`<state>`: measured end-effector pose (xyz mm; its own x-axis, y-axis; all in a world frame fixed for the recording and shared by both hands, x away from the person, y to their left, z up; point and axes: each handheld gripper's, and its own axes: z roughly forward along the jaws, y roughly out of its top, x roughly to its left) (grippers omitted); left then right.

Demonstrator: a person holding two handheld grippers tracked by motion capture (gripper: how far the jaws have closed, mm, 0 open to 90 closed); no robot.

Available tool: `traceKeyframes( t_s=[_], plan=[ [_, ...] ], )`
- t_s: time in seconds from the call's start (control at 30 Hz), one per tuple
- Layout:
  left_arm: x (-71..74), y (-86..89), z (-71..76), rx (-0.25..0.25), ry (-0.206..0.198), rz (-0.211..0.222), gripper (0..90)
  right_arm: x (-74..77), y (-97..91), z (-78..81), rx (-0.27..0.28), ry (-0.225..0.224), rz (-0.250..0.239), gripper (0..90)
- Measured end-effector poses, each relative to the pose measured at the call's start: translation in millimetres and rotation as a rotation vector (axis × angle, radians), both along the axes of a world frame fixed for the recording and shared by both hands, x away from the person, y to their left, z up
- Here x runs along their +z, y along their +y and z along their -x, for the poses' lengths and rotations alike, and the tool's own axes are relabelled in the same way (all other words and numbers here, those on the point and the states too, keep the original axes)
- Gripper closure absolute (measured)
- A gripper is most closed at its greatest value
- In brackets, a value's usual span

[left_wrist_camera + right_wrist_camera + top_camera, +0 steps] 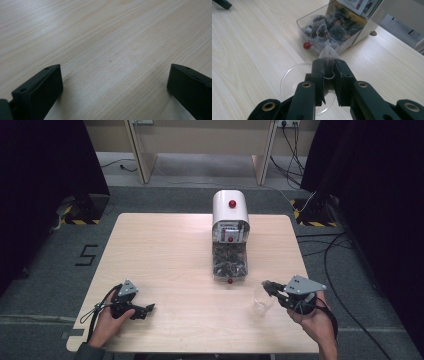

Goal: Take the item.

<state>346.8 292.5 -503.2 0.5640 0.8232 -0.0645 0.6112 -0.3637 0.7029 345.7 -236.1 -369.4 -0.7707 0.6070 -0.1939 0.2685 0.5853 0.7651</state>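
Note:
My right gripper [327,65] is shut on a pyramid tea bag [327,55], and it hangs just above a clear plastic cup [292,80]. In the high view that right gripper [268,285] sits at the table's front right, over the cup [262,301]. Behind them stands a white dispenser [230,210] with a clear drawer [229,262] full of tea bags and a red knob [306,45] at its front. My left gripper [148,309] rests on the table at the front left, jaws wide apart with nothing between them. Bare wood lies between its fingers [40,92].
The light wooden table [165,255] has free room across its left half and middle. Cables [320,245] run over the grey floor to the right. Dark curtains flank both sides.

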Motion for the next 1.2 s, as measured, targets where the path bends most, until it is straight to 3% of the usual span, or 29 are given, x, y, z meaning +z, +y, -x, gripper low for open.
traceKeyframes(
  t_s=[0.73, 1.2],
  plan=[
    [0.0, 0.0, 0.0, 0.0, 0.0, 0.0, 0.0, -7.6, 0.2, 9.5, 0.016, 0.035, 0.019, 79.4],
    [0.0, 0.0, 0.0, 0.0, 0.0, 0.0, 0.0, -21.1, -0.4, 3.8, 0.014, 0.083, 0.03, 79.2]
  ],
)
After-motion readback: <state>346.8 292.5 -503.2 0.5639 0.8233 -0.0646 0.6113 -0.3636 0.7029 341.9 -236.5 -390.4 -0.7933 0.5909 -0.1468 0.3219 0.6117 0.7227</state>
